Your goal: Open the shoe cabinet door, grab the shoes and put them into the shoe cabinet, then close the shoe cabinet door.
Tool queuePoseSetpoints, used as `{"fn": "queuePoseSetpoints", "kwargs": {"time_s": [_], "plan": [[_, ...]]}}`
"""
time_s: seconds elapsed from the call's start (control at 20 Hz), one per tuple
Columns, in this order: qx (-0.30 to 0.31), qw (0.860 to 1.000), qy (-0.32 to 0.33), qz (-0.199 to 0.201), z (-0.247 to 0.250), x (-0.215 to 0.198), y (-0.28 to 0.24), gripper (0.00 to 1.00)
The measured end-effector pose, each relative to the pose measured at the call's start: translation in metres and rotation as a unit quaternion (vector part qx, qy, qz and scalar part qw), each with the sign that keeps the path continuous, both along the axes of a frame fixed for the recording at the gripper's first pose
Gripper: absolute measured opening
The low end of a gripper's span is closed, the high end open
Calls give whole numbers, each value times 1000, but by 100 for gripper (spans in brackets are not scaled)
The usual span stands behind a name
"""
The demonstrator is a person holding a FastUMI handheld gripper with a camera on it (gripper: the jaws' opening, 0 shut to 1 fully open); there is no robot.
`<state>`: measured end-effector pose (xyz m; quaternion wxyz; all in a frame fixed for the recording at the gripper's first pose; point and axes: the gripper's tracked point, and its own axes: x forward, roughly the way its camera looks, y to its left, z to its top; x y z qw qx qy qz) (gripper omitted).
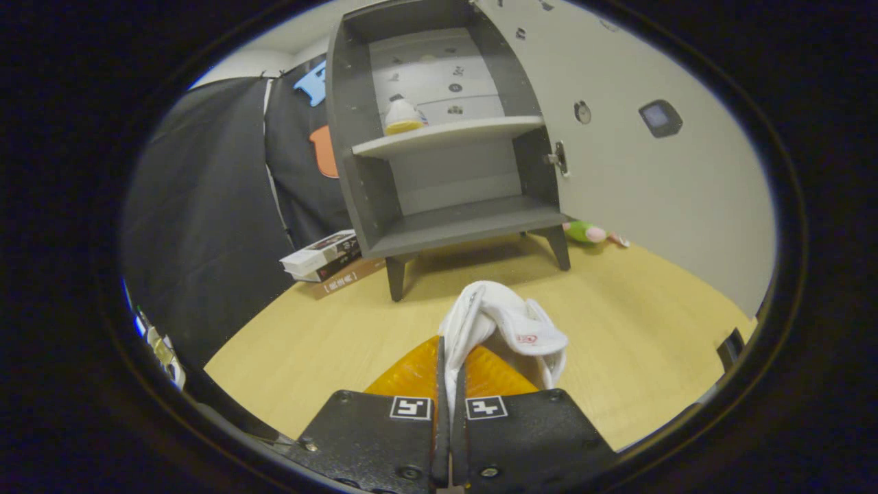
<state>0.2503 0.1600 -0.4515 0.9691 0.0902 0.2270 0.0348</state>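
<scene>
Tool [449, 384] fingers clamp nearly closed on a white shoe [504, 326] above the desk [329, 336], facing the far shoe cabinet [439, 137], its door [617, 137] swung open right.

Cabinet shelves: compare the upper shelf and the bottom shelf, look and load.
The upper shelf is pale and carries a small white and yellow bottle; the bottom shelf is dark grey and bare. The upper one sits higher, the bottom one nearer the white shoe pinched in the gripper. Both lie behind the open door.
</scene>
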Motion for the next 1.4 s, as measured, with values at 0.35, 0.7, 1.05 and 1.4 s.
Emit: {"fn": "queuePoseSetpoints", "kwargs": {"time_s": [0.35,0.7,1.05,1.4], "plan": [[-32,996,-88,-7,133,42,-13,5],[-74,988,-132,-30,242,131,-37,5],[-135,983,-122,-23,295,273,-40,5],[-289,952,-93,32,253,384,-32,5]]}}
